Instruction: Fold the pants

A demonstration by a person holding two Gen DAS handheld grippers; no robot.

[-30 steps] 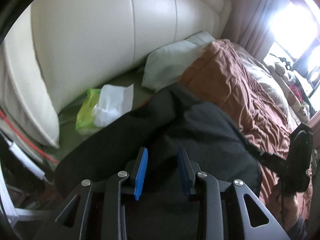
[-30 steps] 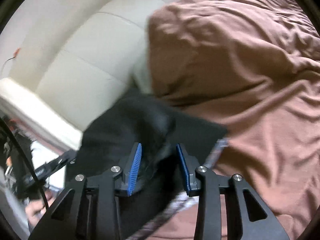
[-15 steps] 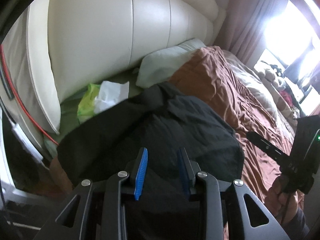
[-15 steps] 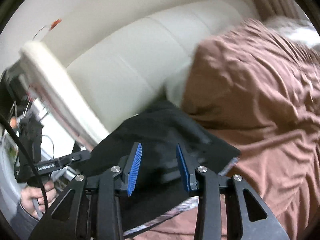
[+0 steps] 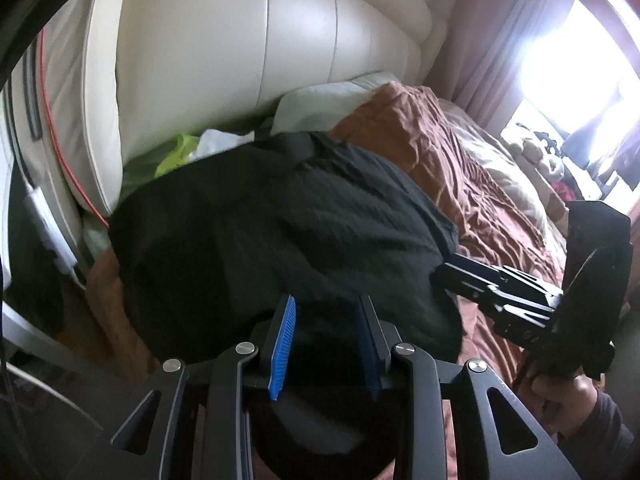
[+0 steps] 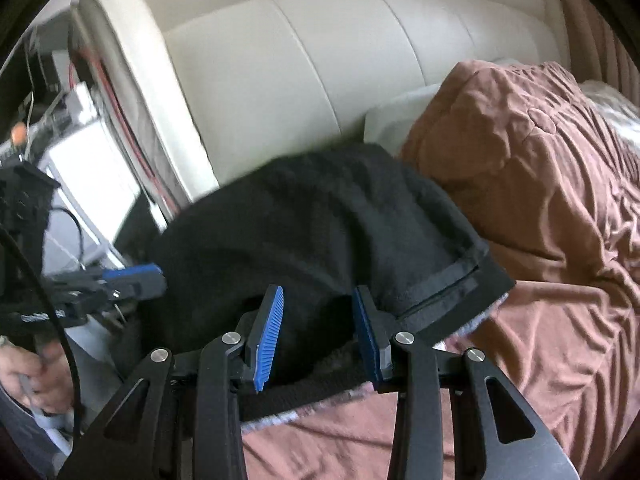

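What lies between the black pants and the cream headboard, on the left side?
In the left wrist view, a lime-green packet and white tissue lie between the black pants and the cream headboard.

pants (image 5: pixel 280 240): near hem hidden behind left gripper (image 5: pixel 326 340); cut off at 6 o'clock.
green pack (image 5: pixel 176 156): mostly covered by pants; label unreadable.
pillow (image 5: pixel 320 100): lower part hidden behind blanket (image 5: pixel 440 152).
right gripper (image 6: pixel 318 336): grip on cloth not discernible; fabric fills the gap.
shelf clutter (image 6: pixel 60 120): at 9 o'clock, blurred, unidentifiable.
window things (image 5: pixel 552 156): at 3 o'clock, overexposed, too small.
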